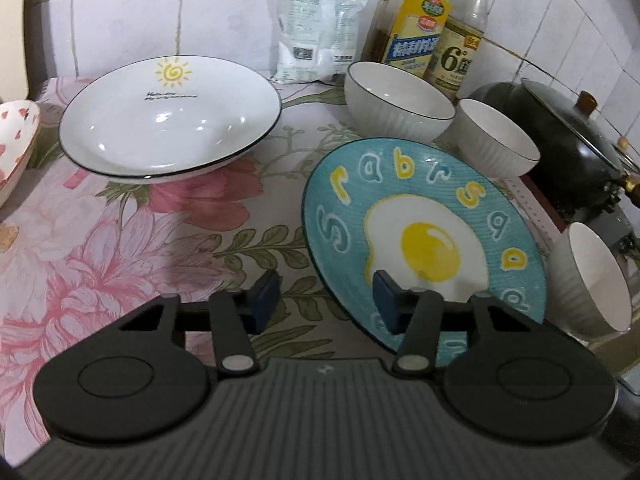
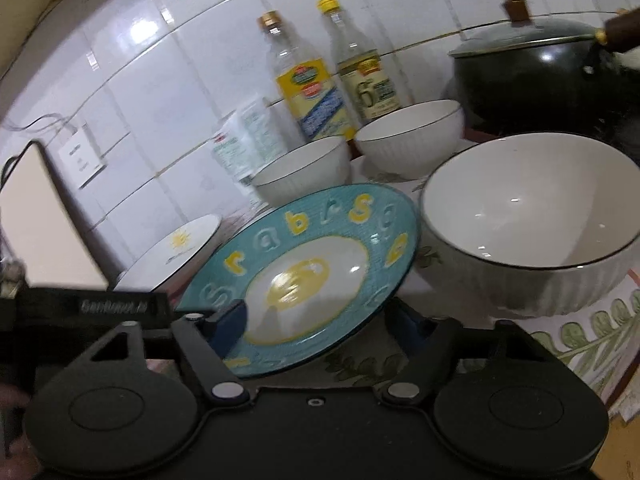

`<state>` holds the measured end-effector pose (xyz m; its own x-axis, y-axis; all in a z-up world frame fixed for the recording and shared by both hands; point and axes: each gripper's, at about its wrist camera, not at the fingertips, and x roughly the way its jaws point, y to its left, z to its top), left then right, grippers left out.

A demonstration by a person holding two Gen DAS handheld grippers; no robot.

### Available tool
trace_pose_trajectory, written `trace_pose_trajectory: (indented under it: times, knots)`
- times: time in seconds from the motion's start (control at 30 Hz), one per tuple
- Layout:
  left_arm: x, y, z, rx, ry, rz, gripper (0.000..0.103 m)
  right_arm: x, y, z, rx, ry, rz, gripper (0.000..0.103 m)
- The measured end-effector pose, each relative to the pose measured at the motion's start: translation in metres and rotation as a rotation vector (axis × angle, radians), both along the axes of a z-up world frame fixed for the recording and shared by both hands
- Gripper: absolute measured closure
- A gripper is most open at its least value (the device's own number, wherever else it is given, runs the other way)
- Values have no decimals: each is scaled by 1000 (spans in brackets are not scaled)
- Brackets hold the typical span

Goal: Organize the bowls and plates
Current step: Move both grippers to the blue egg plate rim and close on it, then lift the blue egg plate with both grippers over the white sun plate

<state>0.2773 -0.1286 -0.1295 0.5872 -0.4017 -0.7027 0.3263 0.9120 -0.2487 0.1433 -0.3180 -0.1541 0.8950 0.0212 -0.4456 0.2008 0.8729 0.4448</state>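
We've got one blue egg plate (image 1: 424,236) on the flowery tablecloth (image 1: 100,248), its near rim sitting between the spread-open fingers of both the left gripper (image 1: 324,300) and the right gripper (image 2: 316,320), neither clamped on it. Around it we count three white ribbed bowls (image 1: 400,100), a stack of two sun plates (image 1: 172,116) off to the left, and one strawberry dish (image 1: 16,140) at the edge. Behind those, two bottles (image 1: 420,24), one white bag (image 1: 316,28) and one black pot (image 1: 568,140) by the tiled wall.
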Motion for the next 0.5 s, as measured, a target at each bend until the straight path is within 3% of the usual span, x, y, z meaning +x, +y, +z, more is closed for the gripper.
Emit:
trace_pose_trajectory:
  times: [0.13, 0.27, 0.5]
  knots:
    - [-5, 1, -3, -9, -22, 45, 65, 0, -4, -2, 6, 4, -47, 40]
    - [-9, -6, -4, 1, -41, 61, 66, 1, -2, -1, -43, 41, -82, 64]
    - [-22, -27, -6, 55, -113, 50, 68, 4, -3, 4, -90, 85, -63, 68]
